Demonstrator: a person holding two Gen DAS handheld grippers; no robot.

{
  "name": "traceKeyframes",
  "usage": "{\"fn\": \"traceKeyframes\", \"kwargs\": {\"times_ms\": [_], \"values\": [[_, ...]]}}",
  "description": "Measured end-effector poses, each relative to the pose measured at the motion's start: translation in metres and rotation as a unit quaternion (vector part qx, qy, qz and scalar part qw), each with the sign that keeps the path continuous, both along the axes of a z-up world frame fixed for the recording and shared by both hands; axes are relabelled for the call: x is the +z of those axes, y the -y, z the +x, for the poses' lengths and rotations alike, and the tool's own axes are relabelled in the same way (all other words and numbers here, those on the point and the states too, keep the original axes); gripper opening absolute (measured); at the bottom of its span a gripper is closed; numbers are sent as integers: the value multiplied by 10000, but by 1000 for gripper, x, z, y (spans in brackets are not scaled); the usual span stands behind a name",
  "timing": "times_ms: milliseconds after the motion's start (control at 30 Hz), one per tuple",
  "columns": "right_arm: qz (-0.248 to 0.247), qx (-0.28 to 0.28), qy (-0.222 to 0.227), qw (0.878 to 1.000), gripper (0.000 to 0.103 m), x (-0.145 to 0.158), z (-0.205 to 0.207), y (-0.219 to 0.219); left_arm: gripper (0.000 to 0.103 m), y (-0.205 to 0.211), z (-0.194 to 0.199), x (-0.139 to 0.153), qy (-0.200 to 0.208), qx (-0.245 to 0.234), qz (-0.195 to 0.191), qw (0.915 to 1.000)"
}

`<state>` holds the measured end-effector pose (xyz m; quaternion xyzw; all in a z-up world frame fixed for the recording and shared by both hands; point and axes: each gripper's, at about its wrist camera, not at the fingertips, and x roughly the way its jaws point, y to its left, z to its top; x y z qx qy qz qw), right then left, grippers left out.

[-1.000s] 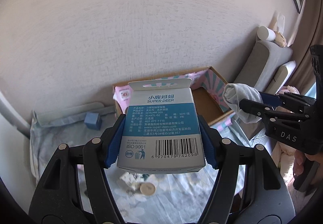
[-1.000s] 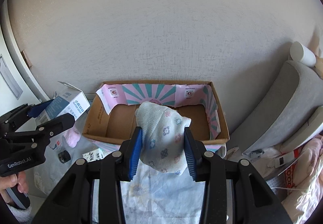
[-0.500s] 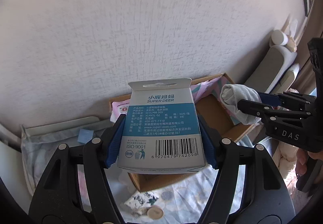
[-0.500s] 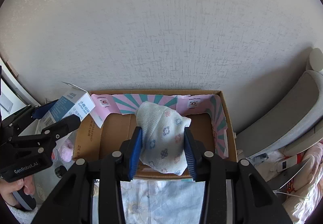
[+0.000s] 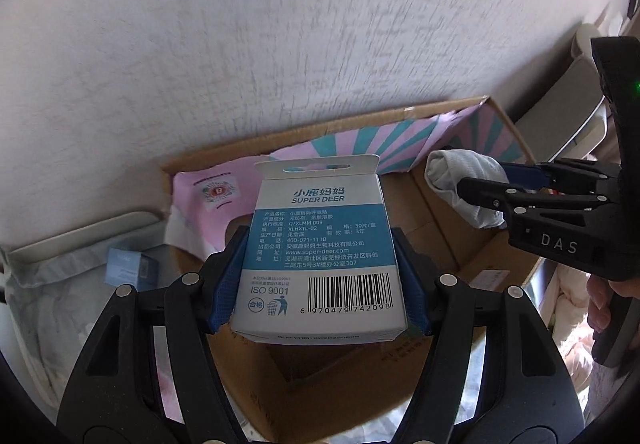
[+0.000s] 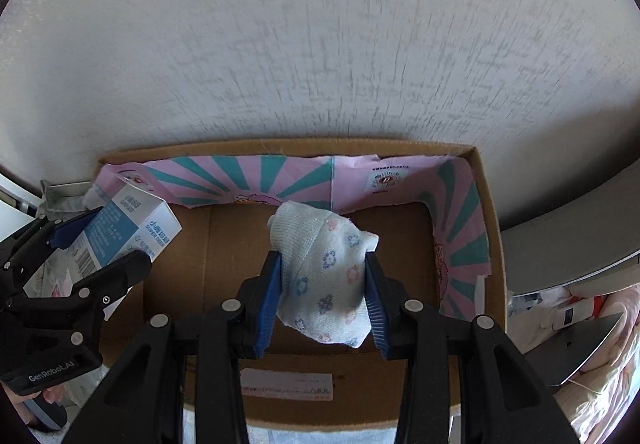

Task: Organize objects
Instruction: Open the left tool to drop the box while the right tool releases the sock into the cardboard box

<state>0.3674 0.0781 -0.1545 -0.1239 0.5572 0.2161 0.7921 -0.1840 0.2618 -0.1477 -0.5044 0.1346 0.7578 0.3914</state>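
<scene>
My left gripper (image 5: 320, 276) is shut on a blue and white Super Deer box (image 5: 320, 256) and holds it over the left part of an open cardboard box (image 5: 452, 244). My right gripper (image 6: 325, 296) is shut on a rolled white sock with a flower print (image 6: 326, 276) and holds it above the middle of the cardboard box (image 6: 486, 203). The right gripper and sock also show in the left wrist view (image 5: 460, 183), the left gripper and its box in the right wrist view (image 6: 124, 228). The carton has pink and teal striped inner flaps.
A white textured wall stands right behind the cardboard box. A small blue box (image 5: 130, 268) lies on pale bedding left of it. A grey cushion (image 6: 580, 228) and pink clutter (image 6: 600, 384) lie to the right.
Both grippers have moved forward and now hover over the open cardboard box, each still holding its object. The box fills more of both views.
</scene>
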Motion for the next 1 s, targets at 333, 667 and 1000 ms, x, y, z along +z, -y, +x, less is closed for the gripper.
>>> {"fn": "traceKeyframes", "kwargs": {"times_ms": [333, 667, 1000], "values": [[-16, -39, -249, 9997, 36, -16, 10, -2, 64, -9, 5, -19, 12, -224, -267, 9994], [132, 50, -742, 9971, 102, -17, 20, -10, 103, -12, 13, -14, -222, -534, -433, 9974], [376, -261, -747, 9962, 103, -11, 31, 3, 103, -20, 23, -14, -269, -681, -359, 9967]]}}
